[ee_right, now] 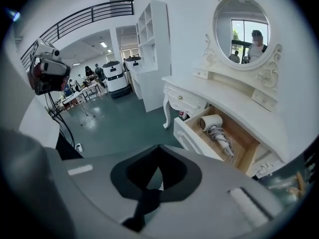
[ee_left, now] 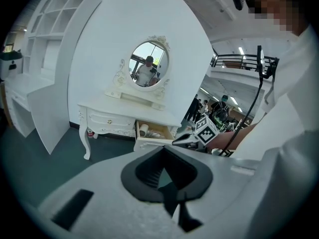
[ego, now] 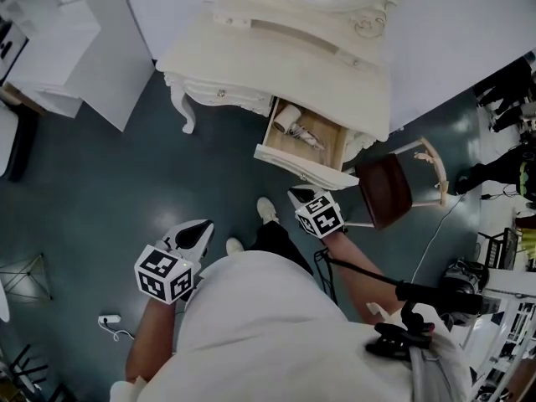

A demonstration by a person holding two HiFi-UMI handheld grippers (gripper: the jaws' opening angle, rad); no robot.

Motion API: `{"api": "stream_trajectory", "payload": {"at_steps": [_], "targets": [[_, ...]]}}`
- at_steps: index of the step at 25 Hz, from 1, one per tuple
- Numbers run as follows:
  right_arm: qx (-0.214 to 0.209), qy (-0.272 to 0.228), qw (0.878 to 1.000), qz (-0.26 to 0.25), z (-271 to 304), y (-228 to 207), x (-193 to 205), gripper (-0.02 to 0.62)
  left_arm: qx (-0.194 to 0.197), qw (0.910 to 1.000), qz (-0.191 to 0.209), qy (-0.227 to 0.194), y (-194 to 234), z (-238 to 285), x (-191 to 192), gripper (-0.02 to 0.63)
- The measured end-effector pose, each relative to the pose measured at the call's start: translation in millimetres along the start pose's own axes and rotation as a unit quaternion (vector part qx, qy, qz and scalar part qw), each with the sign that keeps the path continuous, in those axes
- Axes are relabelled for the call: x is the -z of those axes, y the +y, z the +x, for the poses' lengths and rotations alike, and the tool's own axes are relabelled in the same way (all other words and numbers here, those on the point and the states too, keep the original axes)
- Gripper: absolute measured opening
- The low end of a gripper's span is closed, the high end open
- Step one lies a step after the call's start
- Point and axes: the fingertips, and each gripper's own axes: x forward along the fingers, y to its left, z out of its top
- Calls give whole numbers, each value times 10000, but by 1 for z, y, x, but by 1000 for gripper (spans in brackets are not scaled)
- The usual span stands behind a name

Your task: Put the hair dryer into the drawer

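Where the hair dryer was found: inside the open drawer, laid on the bare wooden bottom, with its cord bunched beside the handle.
Hair dryer, head view: round head lay near the drawer's left wall and the handle ran toward the right.
Drawer: pulled out from the right half of the bench; white front panel, wood inside.
Bench: white, with carved curved legs; an oval mirror was mounted upright at its back, and a second drawer to the left was seen closed.
Right tool: jaws were pressed together with nothing pinched between them.
Right tool, head view: held near the drawer's front panel, not touching it, marker cube uppermost.
Left tool: jaws were pressed together, with nothing between them, and pointed toward the bench.
Left tool, head view: held at the person's left side above the floor, well apart from the bench and the drawer.
Chair: dark brown seat on a pale frame, stood just right of the drawer.
Floor: dark teal and glossy; the person's two white shoes were seen between the tools.
Shelving unit: white, stood against the wall to the left of the bench.
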Motion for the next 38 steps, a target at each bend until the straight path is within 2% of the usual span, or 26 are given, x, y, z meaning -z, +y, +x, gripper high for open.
{"api": "stream_trajectory", "payload": {"at_steps": [8,16,27,38], "targets": [[-198,-85,9995,-240,-26,44,1,0,127,9999,61,-53,-12,-2,12,-5],[-470,-123,9979,-428,-34,75,-2,0,75,9999,54,-49,-16,-12,20,-5],[-562,-290,9964,-571,-39,88,-14,0,-20,10000,52,-19,-18,-22,28,-5],[-537,-374,9963,-557,-48,91,-13,0,85,9999,103,23,-23,-16,27,-5]]}}
